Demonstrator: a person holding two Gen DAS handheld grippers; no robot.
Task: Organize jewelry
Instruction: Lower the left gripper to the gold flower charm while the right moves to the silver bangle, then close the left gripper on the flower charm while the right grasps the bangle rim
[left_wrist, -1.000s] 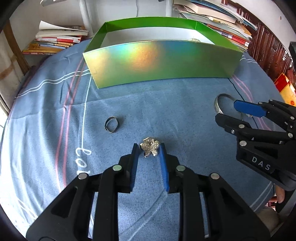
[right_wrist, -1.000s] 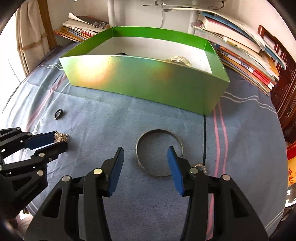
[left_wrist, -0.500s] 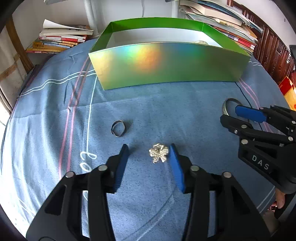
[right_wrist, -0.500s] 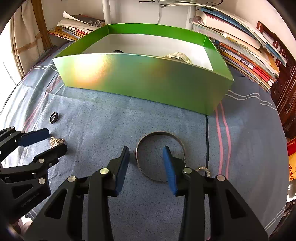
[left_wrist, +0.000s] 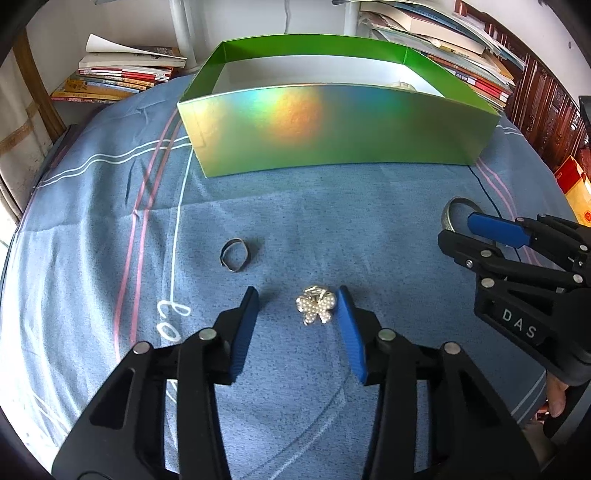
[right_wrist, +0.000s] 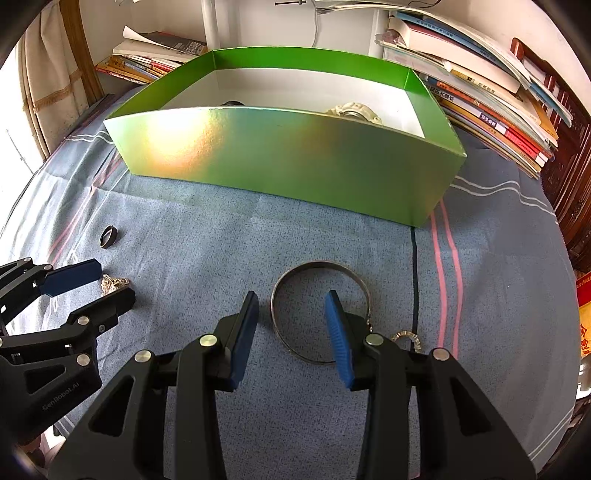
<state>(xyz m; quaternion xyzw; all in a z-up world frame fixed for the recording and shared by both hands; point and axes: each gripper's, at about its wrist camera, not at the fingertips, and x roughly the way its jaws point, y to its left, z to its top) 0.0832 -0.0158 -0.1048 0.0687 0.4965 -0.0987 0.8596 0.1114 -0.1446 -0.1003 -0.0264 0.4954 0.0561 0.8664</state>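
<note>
A sparkly butterfly brooch (left_wrist: 316, 309) lies on the blue cloth between the jaws of my left gripper (left_wrist: 297, 291). It sits close to the right pad and neither pad presses on it; the jaws are closing. A thin metal bangle (right_wrist: 321, 263) lies flat under my right gripper (right_wrist: 291, 295). Its left rim is between the jaws, the right pad stands inside the hoop, and neither pad touches it. A small dark ring (left_wrist: 222, 255) rests left of the brooch. The shiny green box (left_wrist: 332, 129) stands behind.
The box (right_wrist: 295, 158) holds a pale ornament (right_wrist: 351, 110) and a dark piece (right_wrist: 232, 104). A small stone-set ring (right_wrist: 408, 338) lies by my right finger, next to a black cord (right_wrist: 413, 266). Book stacks (left_wrist: 122, 74) (right_wrist: 498, 103) flank the box.
My left jaws, tight around the brooch a second ago, spread wide and have narrowed a little. My right jaws have narrowed over the bangle's left rim.
</note>
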